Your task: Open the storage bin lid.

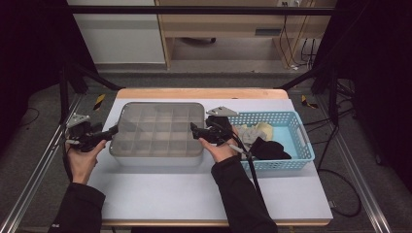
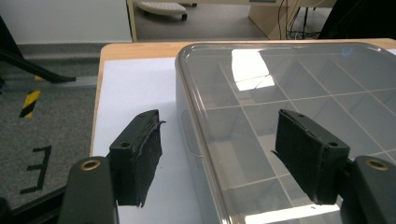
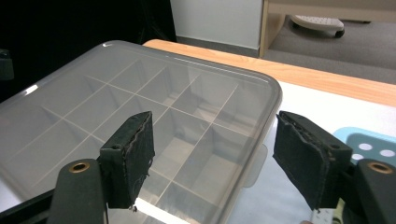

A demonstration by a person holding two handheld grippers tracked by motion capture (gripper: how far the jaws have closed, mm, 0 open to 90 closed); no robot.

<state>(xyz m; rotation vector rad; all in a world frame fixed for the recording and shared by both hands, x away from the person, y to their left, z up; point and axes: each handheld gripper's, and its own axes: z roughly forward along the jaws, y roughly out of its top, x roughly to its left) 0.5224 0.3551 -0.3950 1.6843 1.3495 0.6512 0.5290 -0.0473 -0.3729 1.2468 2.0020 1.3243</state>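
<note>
A grey translucent box point(image 1: 156, 132) with a shut lid and a grid of compartments lies in the middle of the white mat. My left gripper point(image 1: 111, 131) is open at the box's left edge. In the left gripper view the left gripper point(image 2: 219, 137) straddles the rim of the box point(image 2: 289, 88), one jaw over the mat and one over the lid. My right gripper point(image 1: 194, 129) is open at the right edge. In the right gripper view the right gripper point(image 3: 214, 140) spans the rim of the box point(image 3: 140, 98). Neither gripper holds anything.
A blue perforated basket point(image 1: 297, 121) stands right of the box, holding a black cloth point(image 1: 269, 149) and pale cloths point(image 1: 252, 132); its corner, the basket point(image 3: 373, 144), shows beside my right jaw. The white mat point(image 1: 194, 194) covers a wooden table point(image 1: 194, 93). Dark frame posts flank the table.
</note>
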